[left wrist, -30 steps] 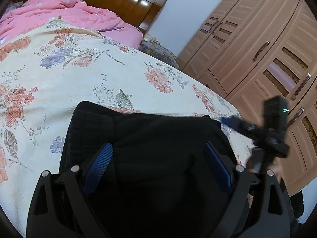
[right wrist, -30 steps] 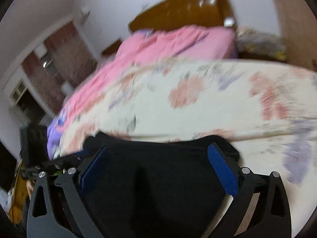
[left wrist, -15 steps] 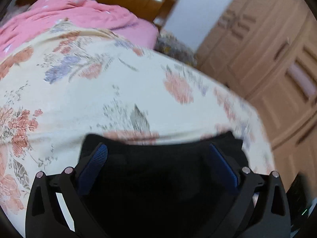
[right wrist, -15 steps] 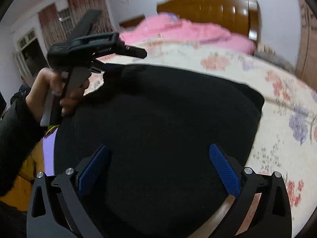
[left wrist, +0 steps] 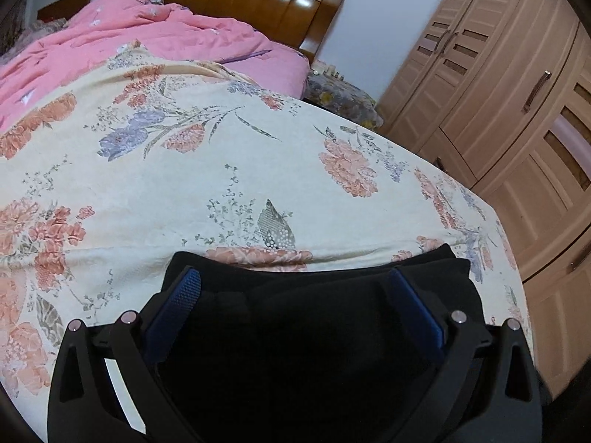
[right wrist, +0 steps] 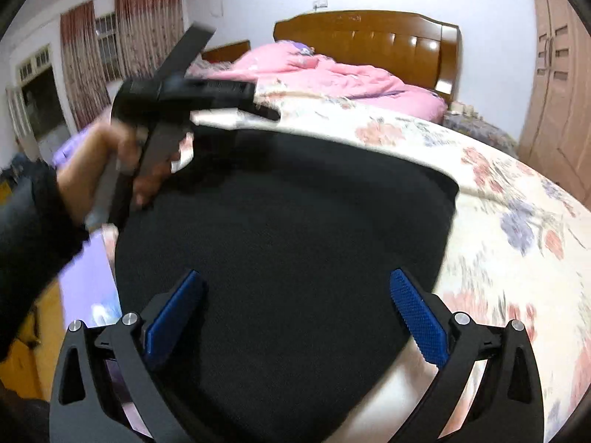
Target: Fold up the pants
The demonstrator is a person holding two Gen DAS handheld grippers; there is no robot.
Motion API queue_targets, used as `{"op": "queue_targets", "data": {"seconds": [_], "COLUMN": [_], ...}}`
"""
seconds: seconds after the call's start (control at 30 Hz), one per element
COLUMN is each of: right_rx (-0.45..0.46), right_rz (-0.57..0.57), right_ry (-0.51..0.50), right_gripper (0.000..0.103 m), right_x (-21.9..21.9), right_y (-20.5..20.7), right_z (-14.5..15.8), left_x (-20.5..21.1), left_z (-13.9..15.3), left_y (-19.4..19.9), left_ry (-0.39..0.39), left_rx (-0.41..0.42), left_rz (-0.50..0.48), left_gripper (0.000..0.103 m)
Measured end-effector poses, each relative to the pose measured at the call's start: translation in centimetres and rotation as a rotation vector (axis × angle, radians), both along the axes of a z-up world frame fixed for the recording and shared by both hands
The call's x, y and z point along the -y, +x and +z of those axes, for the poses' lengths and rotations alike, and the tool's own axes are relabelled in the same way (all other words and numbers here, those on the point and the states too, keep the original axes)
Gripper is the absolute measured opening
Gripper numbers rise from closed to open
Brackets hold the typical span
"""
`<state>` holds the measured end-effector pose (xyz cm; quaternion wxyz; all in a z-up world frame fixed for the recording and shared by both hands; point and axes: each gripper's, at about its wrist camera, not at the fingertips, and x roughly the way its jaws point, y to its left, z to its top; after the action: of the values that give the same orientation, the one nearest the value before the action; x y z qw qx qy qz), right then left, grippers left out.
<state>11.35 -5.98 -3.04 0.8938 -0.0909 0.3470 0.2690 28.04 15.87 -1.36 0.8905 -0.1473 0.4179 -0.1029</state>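
Pulled back and steadied since half a second ago: left wrist view now sharp, with more of the floral bedspread (left wrist: pixel 221 170) showing beyond the pants' far edge. Right wrist view close to before, raised over the cloth.

Black pants (right wrist: pixel 295 221) lying on the bedspread near the foot of the bed as a compact dark block, top face smooth (looks already folded at least once, judging by the layered far edge in the left view (left wrist: pixel 317 295)).

Left gripper (left wrist: pixel 295 295): jaws spread wide, pads straddling the cloth, not visibly pinching anything. Right gripper (right wrist: pixel 295 306): also spread wide, hovering over the pants, nothing held. Left hand (right wrist: pixel 122 162) blurred in the right view at the block's far left corner, so probably moving.

For the step in hand (likely a regrasp or a press-flat before the next fold):
- pinch both corners of one edge, all layers together
- lift level, carry over, line up edges before letting go
- avoid dragging, since the bedspread could bunch

Pink quilt (left wrist: pixel 147 44) and wardrobe (left wrist: pixel 517 92) well clear
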Motion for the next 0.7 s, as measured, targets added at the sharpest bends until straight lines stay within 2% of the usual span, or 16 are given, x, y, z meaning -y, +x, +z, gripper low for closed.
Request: {"op": "queue_targets", "data": {"seconds": [0.13, 0.2, 0.23, 0.3, 0.37, 0.4, 0.47, 0.5, 0.53, 0.6, 0.7], "right_rx": [-0.002, 0.105, 0.143, 0.132, 0.103, 0.095, 0.071, 0.057, 0.043, 0.035, 0.016], "right_rz": [-0.033, -0.116, -0.115, -0.101, -0.103, -0.106, -0.109, -0.114, -0.117, -0.116, -0.118], "right_ry": [0.041, 0.029, 0.057, 0.074, 0.002, -0.019, 0.02, 0.039, 0.053, 0.058, 0.072], "right_gripper": [0.098, 0.098, 0.098, 0.098, 0.098, 0.098, 0.098, 0.098, 0.098, 0.098, 0.098], "right_x": [1.9, 2.6, 3.1, 3.2, 2.6, 2.6, 3.5, 3.8, 4.2, 4.2, 3.6], "right_y": [-0.7, -2.1, -2.8, -2.9, -2.6, -2.6, -2.6, -2.5, -2.4, -2.1, -2.3], "right_z": [-0.4, 1.5, 2.5, 2.9, 1.5, 0.8, 0.0, -0.1, -0.1, -0.5, -1.4], "left_x": [0.2, -0.2, -0.5, -1.1, -1.0, -0.3, 1.1, 2.6, 3.5, 5.8, 7.7], "left_z": [0.2, 0.2, 0.2, 0.5, 1.7, 3.3, 5.2, 6.1, 6.1, 4.8, 1.1], "left_y": [-0.3, -0.2, -0.3, -0.7, -2.1, -4.4, -8.1, -11.3, -12.8, -15.7, -17.2], "left_ry": [0.057, 0.049, 0.037, 0.035, 0.076, 0.116, 0.194, 0.266, 0.302, 0.401, 0.514], "left_rx": [0.007, 0.008, 0.014, 0.024, 0.044, 0.104, 0.183, 0.241, 0.263, 0.257, 0.173], "left_rz": [0.052, 0.064, 0.071, 0.121, 0.164, 0.174, 0.165, 0.132, 0.102, 0.026, -0.041], "left_gripper": [0.101, 0.101, 0.101, 0.101, 0.099, 0.101, 0.101, 0.101, 0.101, 0.101, 0.101]}}
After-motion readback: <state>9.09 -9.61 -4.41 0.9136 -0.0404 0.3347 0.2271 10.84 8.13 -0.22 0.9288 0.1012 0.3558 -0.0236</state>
